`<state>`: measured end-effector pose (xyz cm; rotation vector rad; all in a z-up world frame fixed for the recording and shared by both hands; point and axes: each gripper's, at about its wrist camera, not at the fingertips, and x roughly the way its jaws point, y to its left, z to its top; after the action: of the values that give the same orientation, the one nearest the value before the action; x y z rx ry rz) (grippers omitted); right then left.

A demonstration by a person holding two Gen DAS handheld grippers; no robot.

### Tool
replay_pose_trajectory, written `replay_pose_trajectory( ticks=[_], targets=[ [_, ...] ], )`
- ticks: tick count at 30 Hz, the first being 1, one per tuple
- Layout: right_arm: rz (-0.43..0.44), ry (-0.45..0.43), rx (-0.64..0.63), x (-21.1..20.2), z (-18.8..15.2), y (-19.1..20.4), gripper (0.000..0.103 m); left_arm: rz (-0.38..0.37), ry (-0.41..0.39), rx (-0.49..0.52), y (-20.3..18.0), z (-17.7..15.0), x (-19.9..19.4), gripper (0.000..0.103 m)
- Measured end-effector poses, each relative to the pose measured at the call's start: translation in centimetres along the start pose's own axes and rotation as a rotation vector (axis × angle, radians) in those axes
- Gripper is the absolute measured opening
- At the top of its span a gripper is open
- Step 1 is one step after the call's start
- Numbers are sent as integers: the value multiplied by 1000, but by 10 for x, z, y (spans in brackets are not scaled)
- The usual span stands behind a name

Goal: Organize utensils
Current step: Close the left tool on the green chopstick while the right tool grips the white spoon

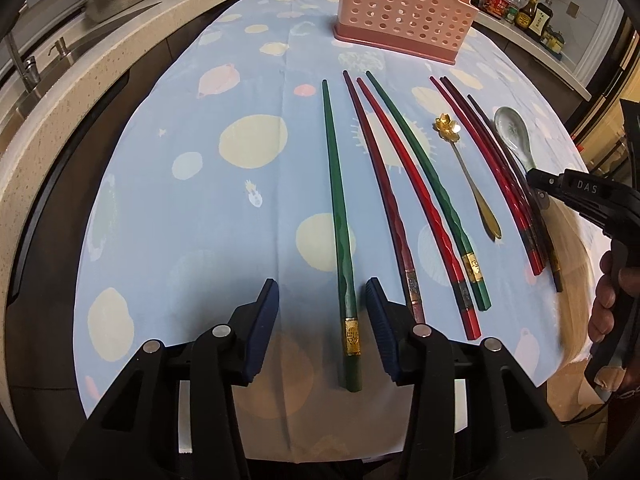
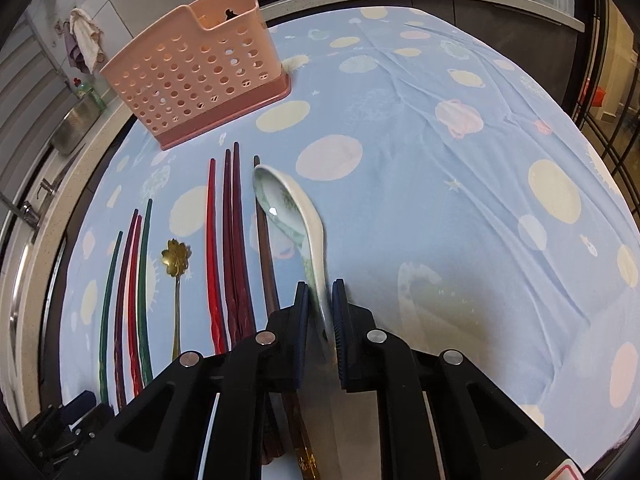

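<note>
Right gripper (image 2: pixel 320 308) clamped on ceramic spoon (image 2: pixel 288 208) handle; left gripper (image 1: pixel 322 312) jaws apart, straddling green chopstick (image 1: pixel 340 216) without touching.
Pink perforated holder (image 1: pixel 404 8) at 12 o'clock on planet-print tablecloth (image 1: pixel 180 200), contents not visible. Counted: eight chopsticks, one gold flower spoon (image 1: pixel 468 168), one ceramic spoon. "DAS" legible on right gripper body at 3 o'clock. Bottle (image 1: pixel 528 10) labels unreadable.

A pale blue cloth (image 1: pixel 192 208) printed with cream, pink and white planets covers the desk. The perforated plastic utensil basket (image 1: pixel 404 4) is salmon pink. Chopsticks run dark green (image 1: pixel 340 208), maroon (image 1: pixel 384 188) and bright red (image 1: pixel 416 192), with gold bands. The white ceramic spoon (image 2: pixel 296 216) bears green sprigs; the flower-shaped metal spoon (image 1: pixel 448 126) is gold.
</note>
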<state>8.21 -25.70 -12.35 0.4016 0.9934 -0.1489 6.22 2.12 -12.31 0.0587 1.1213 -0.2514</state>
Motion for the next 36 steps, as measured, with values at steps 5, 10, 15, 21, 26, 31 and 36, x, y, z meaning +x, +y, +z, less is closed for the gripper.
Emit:
replay_pose_trajectory(
  ticks=[5,10,15,21,26,31,36],
  targets=[
    [-1,-5,-26,-5,-9,2,9,-6,-4,-3,1,-5,-2,35],
    [22,5,0,-10,-15,-3,9,-47,2,-18,4,-6,-4,15],
    [25,-13,7,-27,-23,-4,8,-75,-3,-21,4,-8,-9,7],
    [25,-78,5,-62,-21,-7,7,-68,-68,-7,3,1,-31,7],
    [31,-137,7,-87,-5,-6,6,-75,-132,-7,4,21,-54,7],
    [46,-189,-9,-100,17,-1,6,-61,-220,2,4,53,-78,7],
    [62,-236,-23,-107,41,4,6,-45,-299,13,0,90,-96,7]
  ],
)
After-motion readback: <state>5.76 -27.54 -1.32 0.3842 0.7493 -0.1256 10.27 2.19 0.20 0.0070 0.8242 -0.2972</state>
